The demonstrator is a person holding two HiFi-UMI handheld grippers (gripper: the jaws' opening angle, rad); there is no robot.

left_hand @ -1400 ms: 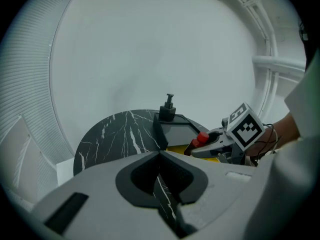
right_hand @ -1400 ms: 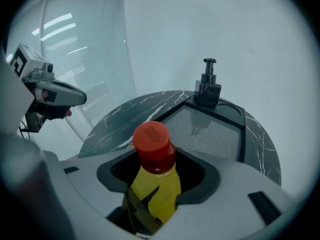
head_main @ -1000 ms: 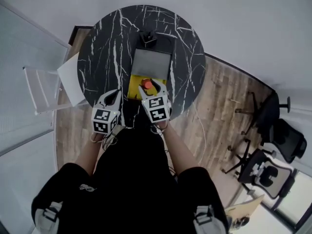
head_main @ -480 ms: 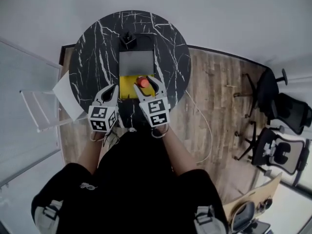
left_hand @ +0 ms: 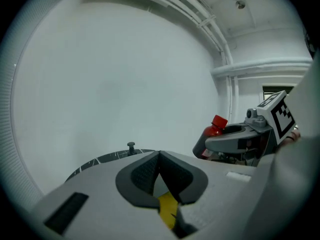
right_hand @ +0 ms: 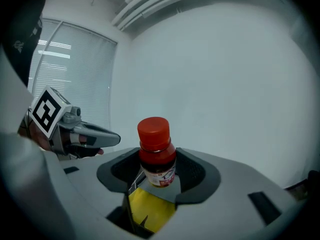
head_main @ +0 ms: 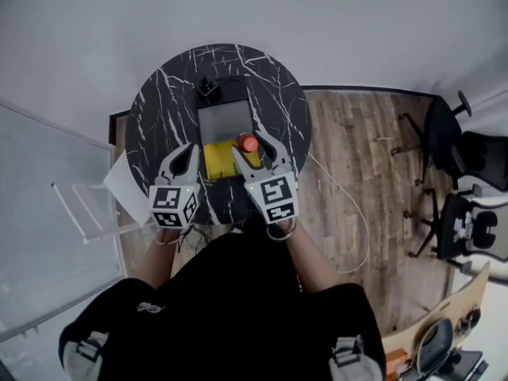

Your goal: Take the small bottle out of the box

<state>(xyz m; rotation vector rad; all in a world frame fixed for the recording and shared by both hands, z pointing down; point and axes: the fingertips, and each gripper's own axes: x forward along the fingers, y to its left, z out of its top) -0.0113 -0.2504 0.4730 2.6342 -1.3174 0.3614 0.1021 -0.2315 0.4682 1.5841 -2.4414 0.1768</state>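
At the far left of the head view, a clear chair (head_main: 75, 205) is standing on the wood floor (head_main: 357, 149) beside the table (head_main: 159, 105), whose round black top is showing white veins. The left gripper (head_main: 185, 155) is hovering over the near left part of the table, just left of the box (head_main: 214, 161). In its own view the left gripper (left_hand: 159, 156) is holding its jaws together, pads meeting at the tips with nothing between them; only a strip of the yellow box (left_hand: 167, 209) is showing through the gap beneath. The box is lying near the table's middle, with a grey panel (head_main: 224, 121) adjoining its far side and a small black knob (head_main: 208, 86) standing beyond that. Over the right part of the box, the right gripper (head_main: 250, 144) is gripping the bottle (head_main: 248, 142). In the right gripper view its jaws (right_hand: 157, 166) are pressing on both sides of the bottle (right_hand: 156, 149), which is standing upright, red cap on top and label facing the camera, with the yellow box (right_hand: 150, 211) lying below it. The jaws are hiding the bottle's base, so whether it is clear of the box cannot be told. Further right a white cable (head_main: 353, 213) is trailing across the floor, and black office chairs (head_main: 464, 157) are standing at the far right.
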